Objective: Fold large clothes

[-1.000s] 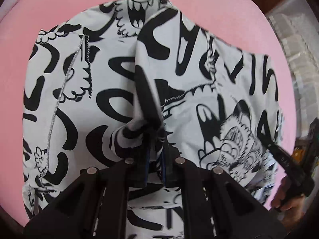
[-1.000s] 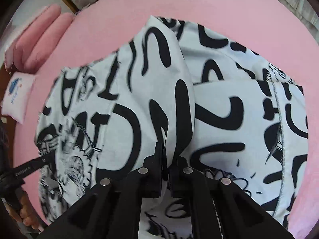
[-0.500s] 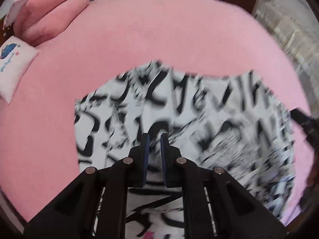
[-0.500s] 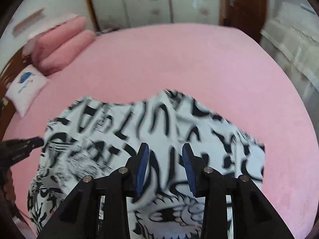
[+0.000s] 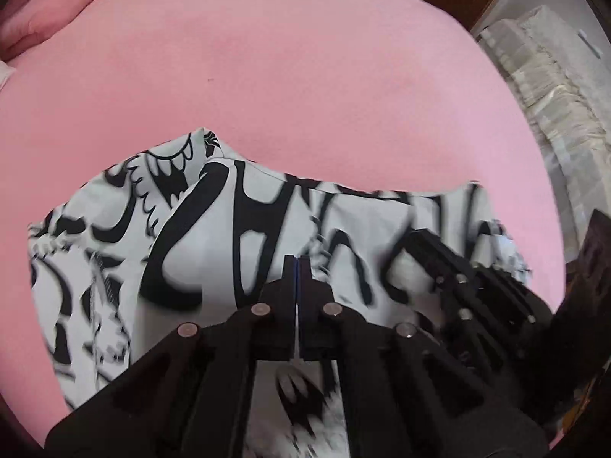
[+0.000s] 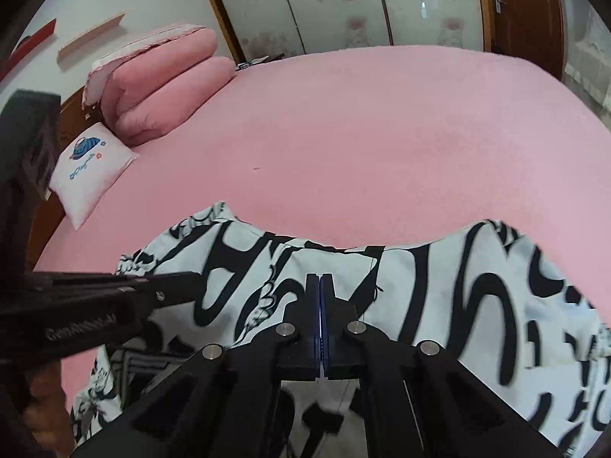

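- The garment point(image 5: 214, 267) is lying crosswise on the bed point(image 5: 305, 95), directly beneath both.
- The left gripper point(image 5: 296, 263) and right gripper point(image 6: 320, 280) are hovering pressed together, holding nothing.

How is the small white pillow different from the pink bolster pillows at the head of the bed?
The small white pillow is flat, square and printed with a blue picture; the pink bolster pillows are plump, long, plain and stacked. The white one lies nearer the camera. All rest on the pink bed.
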`<state>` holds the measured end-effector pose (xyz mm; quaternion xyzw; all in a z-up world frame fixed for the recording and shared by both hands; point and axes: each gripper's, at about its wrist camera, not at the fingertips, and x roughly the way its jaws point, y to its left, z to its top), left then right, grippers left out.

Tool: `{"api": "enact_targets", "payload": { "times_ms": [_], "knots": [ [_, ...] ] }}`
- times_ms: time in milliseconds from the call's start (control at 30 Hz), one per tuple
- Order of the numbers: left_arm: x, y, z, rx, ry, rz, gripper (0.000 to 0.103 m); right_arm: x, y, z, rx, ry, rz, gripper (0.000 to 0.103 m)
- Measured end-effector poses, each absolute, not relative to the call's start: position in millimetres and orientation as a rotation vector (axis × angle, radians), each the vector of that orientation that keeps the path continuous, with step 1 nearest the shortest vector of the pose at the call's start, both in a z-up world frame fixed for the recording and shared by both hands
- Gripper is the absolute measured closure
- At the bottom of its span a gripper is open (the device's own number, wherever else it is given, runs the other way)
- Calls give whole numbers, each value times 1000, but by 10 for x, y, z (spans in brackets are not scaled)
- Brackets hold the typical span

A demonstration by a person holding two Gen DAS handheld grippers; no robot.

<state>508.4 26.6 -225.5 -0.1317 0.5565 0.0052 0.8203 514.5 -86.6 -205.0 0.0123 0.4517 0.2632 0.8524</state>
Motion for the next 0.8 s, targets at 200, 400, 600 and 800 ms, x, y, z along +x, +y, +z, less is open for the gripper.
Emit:
{"api": "enact_targets", "payload": {
  "times_ms": [200, 400, 600, 800],
  "knots": [
    [5417, 397, -2665, -223, 1111, 38, 103, 5573, -950, -2482, -1, 1024, 546, 102],
    [5638, 471, -2970, -205, 1075, 91, 103, 5948, -1115, -2634, 61, 1026, 488, 102],
    [5767, 541, -2952, -186, 1073, 85, 103, 6142, -1181, -2722, -16, 1037, 418, 103],
    [5864, 756, -2911, -128, 1084, 120, 103, 6155, -1228, -2667, -99, 1037, 439, 103]
  ]
}}
